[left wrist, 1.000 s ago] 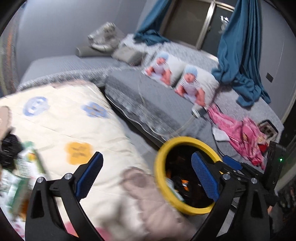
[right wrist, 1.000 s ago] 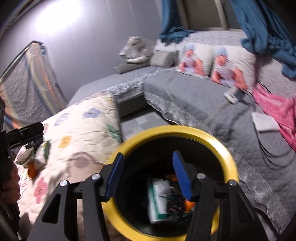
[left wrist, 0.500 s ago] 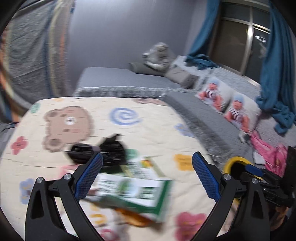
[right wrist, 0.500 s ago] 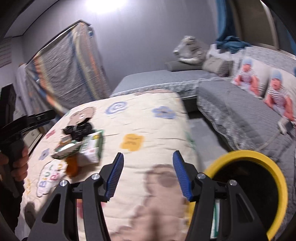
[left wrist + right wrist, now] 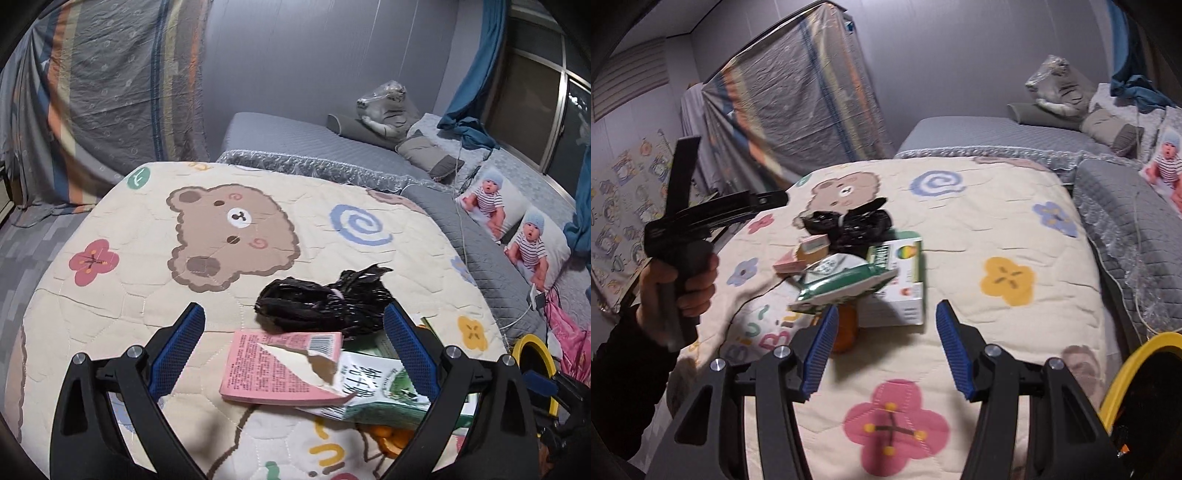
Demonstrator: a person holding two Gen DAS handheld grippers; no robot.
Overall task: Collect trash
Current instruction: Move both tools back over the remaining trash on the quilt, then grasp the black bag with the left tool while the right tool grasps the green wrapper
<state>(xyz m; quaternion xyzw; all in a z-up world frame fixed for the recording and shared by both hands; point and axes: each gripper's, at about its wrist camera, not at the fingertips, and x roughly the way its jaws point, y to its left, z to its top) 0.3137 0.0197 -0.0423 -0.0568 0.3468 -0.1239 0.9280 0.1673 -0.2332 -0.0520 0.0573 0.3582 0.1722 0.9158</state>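
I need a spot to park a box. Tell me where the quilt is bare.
Bare: the quilt around the bear print and left of the black bag; also near the yellow flower print. Crowded: the bag, pink box and green carton piled together.

Cream bear-print quilt (image 5: pixel 147 288), black bag (image 5: pixel 325 302), pink carton (image 5: pixel 273 369), yellow-rimmed bin (image 5: pixel 1137 373)

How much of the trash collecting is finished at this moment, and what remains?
Done: hard to judge; the yellow-rimmed bin shows only dark inside. In hand: nothing; the left gripper and right gripper have open, empty jaws. Left: the whole pile on the quilt: black bag, pink carton, green pouch, box and something orange.
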